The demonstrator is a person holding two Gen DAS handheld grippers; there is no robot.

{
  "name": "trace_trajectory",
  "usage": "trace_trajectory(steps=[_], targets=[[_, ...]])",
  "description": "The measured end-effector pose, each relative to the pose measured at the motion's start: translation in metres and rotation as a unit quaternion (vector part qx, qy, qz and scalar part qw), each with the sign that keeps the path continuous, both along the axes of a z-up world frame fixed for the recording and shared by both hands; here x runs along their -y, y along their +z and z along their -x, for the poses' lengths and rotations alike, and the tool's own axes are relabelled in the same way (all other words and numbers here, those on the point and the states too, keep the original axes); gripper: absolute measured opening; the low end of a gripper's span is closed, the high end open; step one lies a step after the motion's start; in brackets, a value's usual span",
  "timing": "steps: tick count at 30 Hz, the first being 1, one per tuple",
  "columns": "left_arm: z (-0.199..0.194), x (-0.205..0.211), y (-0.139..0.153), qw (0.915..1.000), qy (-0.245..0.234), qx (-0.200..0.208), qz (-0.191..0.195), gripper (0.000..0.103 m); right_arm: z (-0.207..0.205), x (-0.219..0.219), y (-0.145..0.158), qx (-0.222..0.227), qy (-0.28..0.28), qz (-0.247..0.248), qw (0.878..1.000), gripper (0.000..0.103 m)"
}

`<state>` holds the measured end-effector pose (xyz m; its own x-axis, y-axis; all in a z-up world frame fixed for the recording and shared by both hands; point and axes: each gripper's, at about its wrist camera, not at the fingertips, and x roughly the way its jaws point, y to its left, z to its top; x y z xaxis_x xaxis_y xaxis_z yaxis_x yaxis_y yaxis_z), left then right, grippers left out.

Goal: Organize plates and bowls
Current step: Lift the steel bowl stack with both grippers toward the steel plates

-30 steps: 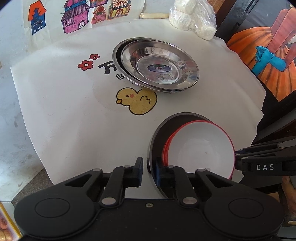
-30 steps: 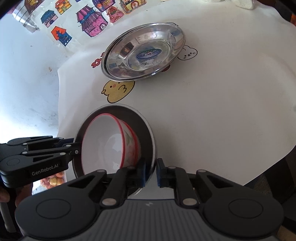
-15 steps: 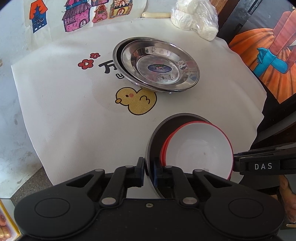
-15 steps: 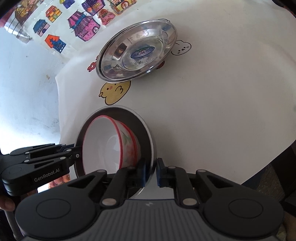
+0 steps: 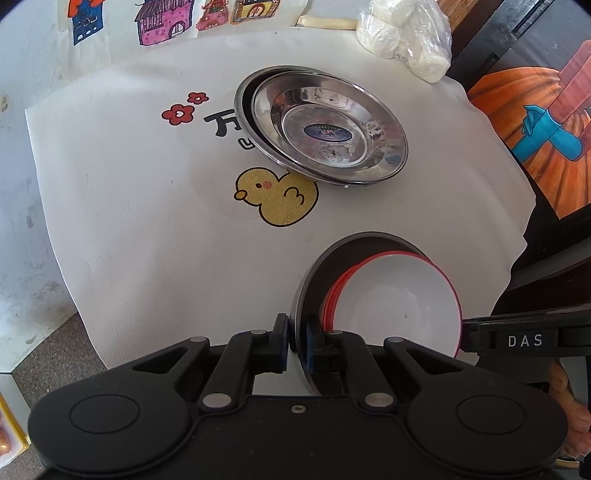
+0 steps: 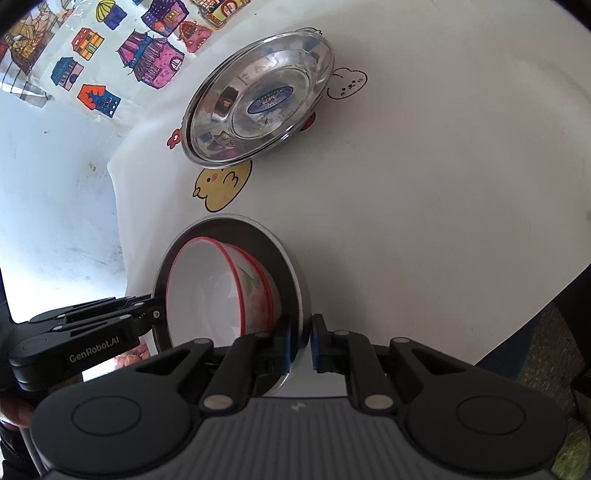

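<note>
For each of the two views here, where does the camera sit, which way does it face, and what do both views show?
Left wrist: sits on the left hand-held gripper, looking steeply down the fingers at the tablecloth; the right hand-held gripper enters from the right edge.
Right wrist: sits on the right hand-held gripper, also facing down; the left hand-held gripper enters from the left edge.
Shared: the dark plate clamped at opposite rims, the red-rimmed bowls on it, the steel plates, the duck print.

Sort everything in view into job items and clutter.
Job: steel plates, stacked; dark plate with red-rimmed bowls, gripped by left hand-held gripper and right hand-held gripper.
Clutter: plastic bag, house drawings, pumpkin picture.
</note>
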<state>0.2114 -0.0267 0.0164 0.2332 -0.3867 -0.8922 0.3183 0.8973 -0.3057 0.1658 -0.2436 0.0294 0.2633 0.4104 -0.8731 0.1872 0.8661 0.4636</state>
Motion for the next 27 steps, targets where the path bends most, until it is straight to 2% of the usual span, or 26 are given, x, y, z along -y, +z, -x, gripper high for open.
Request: trace_trajectory(steps=[20,27], targets=[[-0.015,0.008,0.002,0.9995,0.015,-0.003,0.027,0.007,-0.009,0.013,0.003,0.015,-0.025,-0.004,1.000,0.013],[-0.028,0.017,0.019,0.9989,0.016,0.022,0.037,0.006,-0.019,0.026,0.015,0.039,-0.040,-0.012,0.998,0.013]])
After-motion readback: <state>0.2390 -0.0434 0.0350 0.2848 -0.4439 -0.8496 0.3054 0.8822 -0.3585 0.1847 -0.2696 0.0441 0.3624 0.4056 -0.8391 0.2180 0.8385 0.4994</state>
